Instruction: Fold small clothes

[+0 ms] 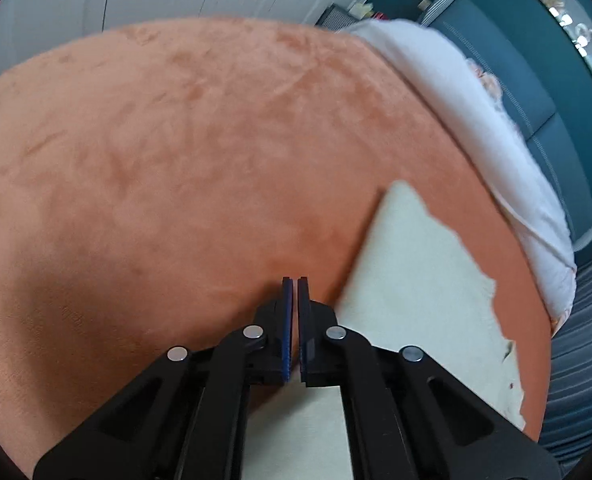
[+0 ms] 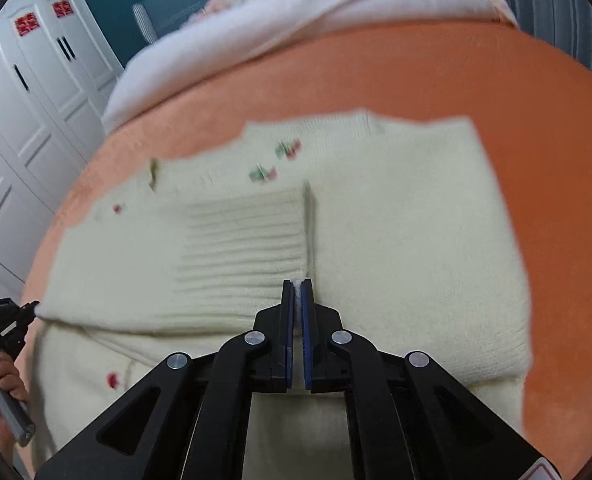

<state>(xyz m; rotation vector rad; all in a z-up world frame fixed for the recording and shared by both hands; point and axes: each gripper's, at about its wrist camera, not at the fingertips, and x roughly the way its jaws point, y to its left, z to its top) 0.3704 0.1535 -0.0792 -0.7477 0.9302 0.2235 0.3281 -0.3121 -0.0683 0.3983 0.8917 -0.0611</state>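
Note:
A cream knit sweater (image 2: 396, 240) with small red and green embroidered motifs lies on an orange plush blanket (image 2: 536, 120). Its ribbed hem part (image 2: 243, 240) is folded over the body. My right gripper (image 2: 296, 286) is shut on the edge of that ribbed fold, with a sliver of cream knit between the pads. My left gripper (image 1: 295, 282) has its jaws closed; the sweater (image 1: 416, 280) runs under and beside it, and in the right wrist view the left gripper (image 2: 29, 307) sits at the sweater's left corner. I cannot tell if cloth is pinched there.
A white-pink duvet (image 2: 296, 12) lies along the far edge of the orange blanket (image 1: 175, 140). White wardrobe doors (image 2: 23, 120) stand at the left. A teal wall and headboard (image 1: 536, 92) are beyond the bed.

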